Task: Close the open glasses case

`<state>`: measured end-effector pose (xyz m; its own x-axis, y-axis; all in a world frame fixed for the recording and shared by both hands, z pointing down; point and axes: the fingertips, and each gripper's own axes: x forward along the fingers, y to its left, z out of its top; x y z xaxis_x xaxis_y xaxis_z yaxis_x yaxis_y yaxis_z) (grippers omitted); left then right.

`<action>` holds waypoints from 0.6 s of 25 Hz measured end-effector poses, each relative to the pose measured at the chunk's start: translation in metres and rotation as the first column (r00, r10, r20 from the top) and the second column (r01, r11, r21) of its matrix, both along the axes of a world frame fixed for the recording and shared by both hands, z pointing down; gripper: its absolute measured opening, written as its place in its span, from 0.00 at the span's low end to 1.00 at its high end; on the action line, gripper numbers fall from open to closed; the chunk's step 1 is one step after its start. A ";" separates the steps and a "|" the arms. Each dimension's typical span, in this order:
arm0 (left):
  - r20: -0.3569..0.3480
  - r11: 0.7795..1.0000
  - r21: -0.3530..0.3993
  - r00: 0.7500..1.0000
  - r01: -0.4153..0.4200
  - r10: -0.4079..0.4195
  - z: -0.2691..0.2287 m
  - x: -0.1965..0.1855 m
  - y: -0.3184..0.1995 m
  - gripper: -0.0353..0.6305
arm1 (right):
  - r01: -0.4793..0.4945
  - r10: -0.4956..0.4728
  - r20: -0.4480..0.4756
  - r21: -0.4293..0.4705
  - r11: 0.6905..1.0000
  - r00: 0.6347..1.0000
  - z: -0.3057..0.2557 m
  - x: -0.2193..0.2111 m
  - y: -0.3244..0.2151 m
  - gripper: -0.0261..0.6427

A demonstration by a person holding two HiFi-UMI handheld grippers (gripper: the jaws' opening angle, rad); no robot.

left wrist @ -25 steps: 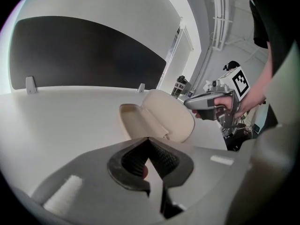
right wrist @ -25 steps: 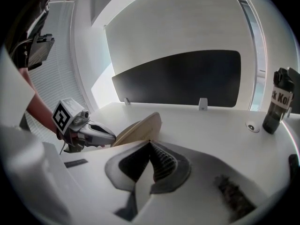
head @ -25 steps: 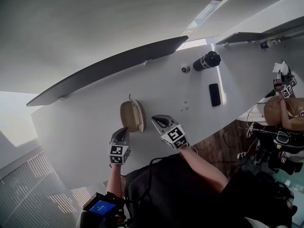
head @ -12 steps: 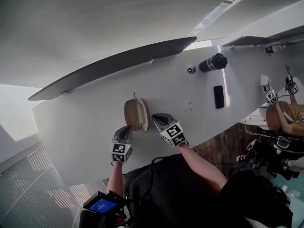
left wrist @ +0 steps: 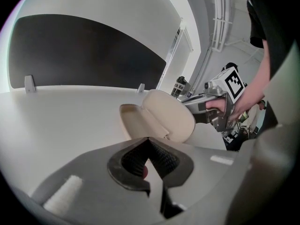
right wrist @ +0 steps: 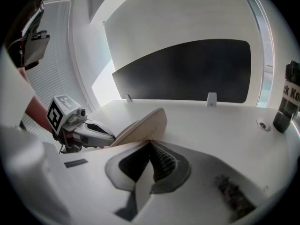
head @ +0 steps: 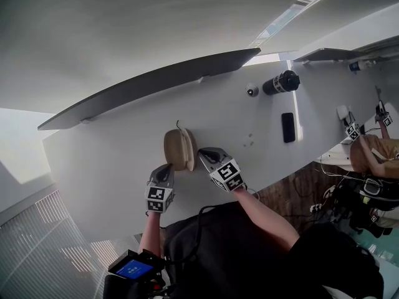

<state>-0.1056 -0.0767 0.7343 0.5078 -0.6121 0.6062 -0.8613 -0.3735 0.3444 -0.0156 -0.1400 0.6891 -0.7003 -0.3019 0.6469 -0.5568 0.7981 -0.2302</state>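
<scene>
A beige glasses case [head: 179, 149] lies on the white table [head: 112, 161] with its lid [left wrist: 171, 116] raised partway over the tray [left wrist: 133, 121]. My left gripper [head: 166, 169] is shut just at the case's near left end, holding nothing. From the right, my right gripper [head: 202, 155] is shut too, its tip at the outer face of the lid [right wrist: 145, 125]; I cannot tell whether it touches. In the left gripper view the right gripper [left wrist: 201, 108] shows behind the lid. The right gripper view shows the left gripper [right wrist: 91, 131] beyond the case.
A black bottle [head: 280, 82], a small round white object [head: 252, 90] and a dark phone [head: 287, 127] lie at the table's far right. A long dark panel [head: 149, 86] runs along the back edge. Another person [head: 373, 154] works at the far right.
My right gripper has closed in on the case's right side until its tip is at the lid. The left gripper has stayed by the case's near end.
</scene>
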 end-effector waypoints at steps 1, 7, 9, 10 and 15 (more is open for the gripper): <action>-0.001 1.000 0.000 1.000 0.000 0.000 0.000 0.000 0.000 0.06 | 0.005 -0.005 0.002 0.004 1.000 1.000 -0.002 -0.002 0.000 0.05; -0.005 1.000 0.000 1.000 0.010 -0.010 -0.001 -0.001 0.000 0.06 | 0.064 -0.064 0.015 0.038 0.997 0.998 -0.014 -0.016 0.005 0.05; -0.006 1.000 0.001 1.000 0.014 -0.014 -0.001 -0.001 -0.001 0.06 | 0.092 -0.093 0.016 0.050 0.994 0.996 -0.018 -0.024 0.005 0.05; -0.008 1.000 0.002 1.000 0.017 -0.017 -0.001 -0.001 -0.001 0.06 | 0.109 -0.110 0.014 0.052 0.993 0.994 -0.020 -0.028 0.007 0.05; -0.013 0.999 0.012 0.999 0.039 -0.039 0.000 -0.004 -0.003 0.06 | 0.196 -0.197 0.012 0.069 0.978 0.980 -0.023 -0.052 0.013 0.05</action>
